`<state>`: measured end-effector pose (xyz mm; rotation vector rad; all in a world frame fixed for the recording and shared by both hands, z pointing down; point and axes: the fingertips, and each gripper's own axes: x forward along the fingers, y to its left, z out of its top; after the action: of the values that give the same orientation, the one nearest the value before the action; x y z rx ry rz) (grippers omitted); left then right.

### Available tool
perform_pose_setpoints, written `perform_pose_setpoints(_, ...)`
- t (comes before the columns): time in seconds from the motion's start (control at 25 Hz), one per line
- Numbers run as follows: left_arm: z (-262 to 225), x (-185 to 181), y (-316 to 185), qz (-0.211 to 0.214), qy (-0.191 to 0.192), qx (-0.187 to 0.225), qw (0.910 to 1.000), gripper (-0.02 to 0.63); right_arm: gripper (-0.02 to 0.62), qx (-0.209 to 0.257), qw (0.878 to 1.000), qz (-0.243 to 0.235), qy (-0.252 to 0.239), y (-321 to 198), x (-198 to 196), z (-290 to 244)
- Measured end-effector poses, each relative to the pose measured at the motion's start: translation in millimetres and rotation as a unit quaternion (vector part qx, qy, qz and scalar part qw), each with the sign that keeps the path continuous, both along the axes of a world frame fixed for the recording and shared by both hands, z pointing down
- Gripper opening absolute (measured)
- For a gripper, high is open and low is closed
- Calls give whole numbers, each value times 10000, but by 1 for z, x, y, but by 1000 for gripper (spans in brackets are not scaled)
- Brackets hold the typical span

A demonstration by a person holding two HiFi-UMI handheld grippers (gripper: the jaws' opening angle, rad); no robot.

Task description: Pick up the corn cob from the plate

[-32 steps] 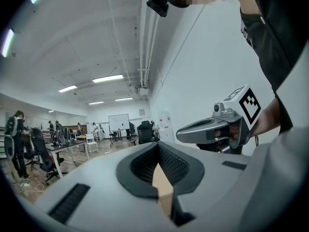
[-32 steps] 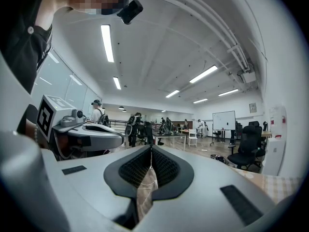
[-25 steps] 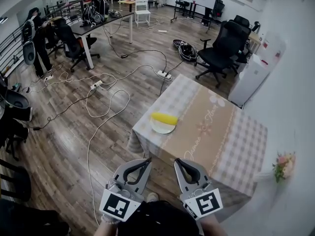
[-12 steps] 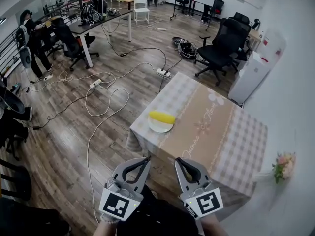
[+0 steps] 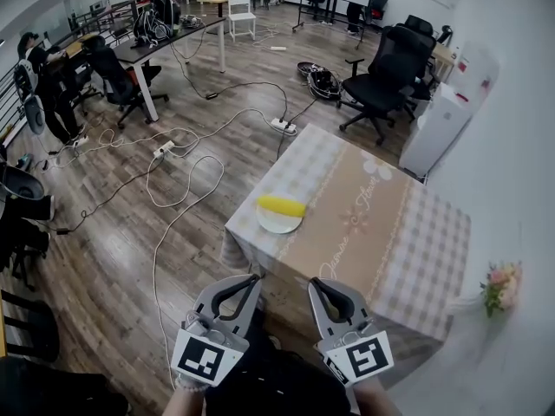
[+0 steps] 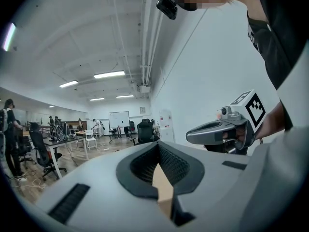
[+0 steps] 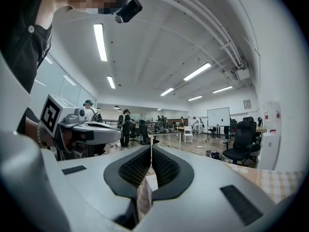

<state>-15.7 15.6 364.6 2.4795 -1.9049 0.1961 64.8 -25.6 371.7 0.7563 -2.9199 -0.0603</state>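
Hovering well short of the plate (image 5: 279, 223), with the left gripper (image 5: 250, 284) and right gripper (image 5: 319, 288) side by side, both pinched fully together and empty. Find the yellow corn cob (image 5: 280, 204) lying across the far part of that plate, possibly overhanging its rim, though too small here to say for certain.

Spread one claw wide before closing in on the plate. Line the jaws up across the cob's short width, not its length. Come in from above the plate rather than sliding along it, and squeeze near the cob's middle to stop it rolling or tipping.

Mind the table (image 5: 390, 232) edge just left of the plate: nudging the plate that way risks pushing it off toward the floor cables (image 5: 173, 206). Use the bare cloth right of the plate for the approach, well apart from the flowers (image 5: 498, 285).
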Motion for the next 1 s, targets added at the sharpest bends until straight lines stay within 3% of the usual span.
perform_pose_setpoints(0.44,9,-28,-49,172,-30,-110,9998,12,43,-104,9991,383,117,-38,-6,10)
perform_pose_setpoints(1.0,32,-55,-146,865,-76,-385,9955,15,43,-281,9940,1033,231,-110,-23,22)
